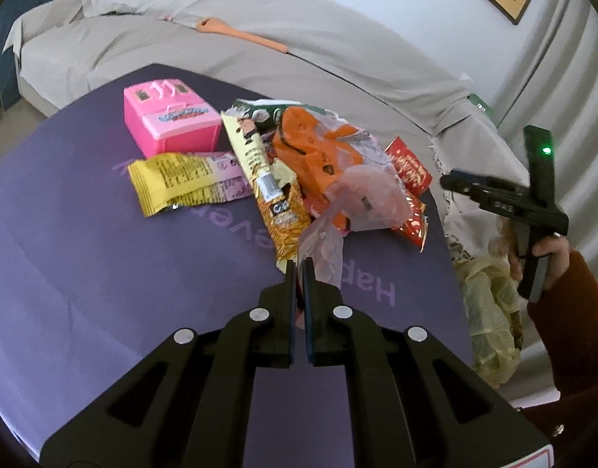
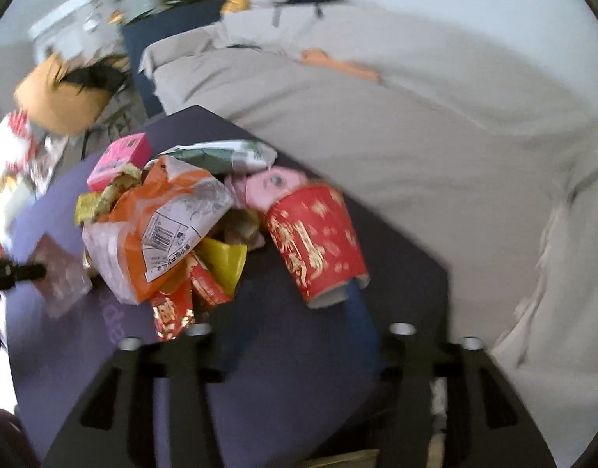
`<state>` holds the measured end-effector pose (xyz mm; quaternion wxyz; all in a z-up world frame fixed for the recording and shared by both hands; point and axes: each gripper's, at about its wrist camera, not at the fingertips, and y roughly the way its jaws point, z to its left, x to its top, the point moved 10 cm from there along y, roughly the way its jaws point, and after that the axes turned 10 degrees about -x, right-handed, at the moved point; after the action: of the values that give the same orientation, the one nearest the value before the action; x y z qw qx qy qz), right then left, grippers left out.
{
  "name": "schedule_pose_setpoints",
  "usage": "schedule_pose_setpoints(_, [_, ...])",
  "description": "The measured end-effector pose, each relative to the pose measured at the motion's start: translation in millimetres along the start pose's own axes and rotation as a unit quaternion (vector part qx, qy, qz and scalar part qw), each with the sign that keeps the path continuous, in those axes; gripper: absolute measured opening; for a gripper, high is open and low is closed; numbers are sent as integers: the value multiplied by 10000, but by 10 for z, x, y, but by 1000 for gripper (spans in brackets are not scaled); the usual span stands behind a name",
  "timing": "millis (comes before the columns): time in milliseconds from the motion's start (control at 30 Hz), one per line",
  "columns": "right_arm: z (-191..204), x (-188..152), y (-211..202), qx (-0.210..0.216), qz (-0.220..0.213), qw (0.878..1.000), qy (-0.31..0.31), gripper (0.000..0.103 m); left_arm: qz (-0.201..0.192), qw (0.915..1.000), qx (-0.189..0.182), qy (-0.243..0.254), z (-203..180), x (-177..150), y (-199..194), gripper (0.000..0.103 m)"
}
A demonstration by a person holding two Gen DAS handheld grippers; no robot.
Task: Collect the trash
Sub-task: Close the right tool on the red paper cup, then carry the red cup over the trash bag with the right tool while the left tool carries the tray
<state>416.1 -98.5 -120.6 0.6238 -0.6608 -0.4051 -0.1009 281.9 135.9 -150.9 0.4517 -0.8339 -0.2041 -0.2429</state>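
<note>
Left wrist view. The left gripper (image 1: pixel 299 269) is seen closed, its jaws pinched on the corner of a translucent pink plastic wrapper (image 1: pixel 324 261) at the near edge of the trash pile. The pile lies on a purple tabletop (image 1: pixel 84 241) and comprises an orange plastic bag (image 1: pixel 310 148), a yellow noodle-snack packet (image 1: pixel 259 179), a yellow-and-pink biscuit wrapper (image 1: pixel 181 183) and red foil wrappers (image 1: pixel 410 167). A pink toy case (image 1: pixel 170 121) stands just behind the biscuit wrapper. Off the table's right edge a pale yellow plastic bag (image 1: pixel 490 312) hangs, judged to be the collection bag. Above it the right gripper (image 1: pixel 453 181) is seen from the side, held in a person's hand (image 1: pixel 548 257); its fingertips are too small to read here.

Right wrist view (blurred). The right gripper's fingers (image 2: pixel 359 308) stand apart over the purple tabletop, nothing pressed between them. A red paper cup (image 2: pixel 318 241) lies on its side just ahead, beside the orange plastic bag. The left gripper enters at the left edge, clamped on the pink plastic wrapper.

Step in hand, as judged: one piece is secured on the left, and the next piece is being approached on the right, most likely the red paper cup.

Next move: the jaws would have to be brought around the cup's wall and closed gently, as thin paper crushes readily. The pink wrapper would then need carrying to the yellow bag.
</note>
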Motion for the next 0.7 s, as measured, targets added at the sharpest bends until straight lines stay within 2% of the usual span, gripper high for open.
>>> schedule_pose_setpoints(67, [-8,70,85,-107,50,9996,-270,56,45,10000,-14,-26,0,0,51,3])
schedule_pose_setpoints(167, [-61,202,390,-8,253,9986,-472,56,60,10000,-38,43,-72,7,109,3])
schedule_pose_setpoints(233, [-164,284,643,-33,372,9985,-398,56,115,9999,7,40,-77,7,160,3])
schedule_pose_setpoints(367, [-259,338,936,395,544,9977,56,61,262,9996,64,-40,-57,0,245,3])
schedule_pose_setpoints(400, [-262,342,961,535,606,9965,196,61,296,9995,63,-41,-59,3,266,3])
schedule_pose_setpoints(500, [-261,307,925,517,720,9951,431,61,313,9995,28,12,-91,44,316,3])
schedule_pose_setpoints(700, [-145,78,631,231,868,9929,786,54,238,9996,-143,97,-238,61,320,3])
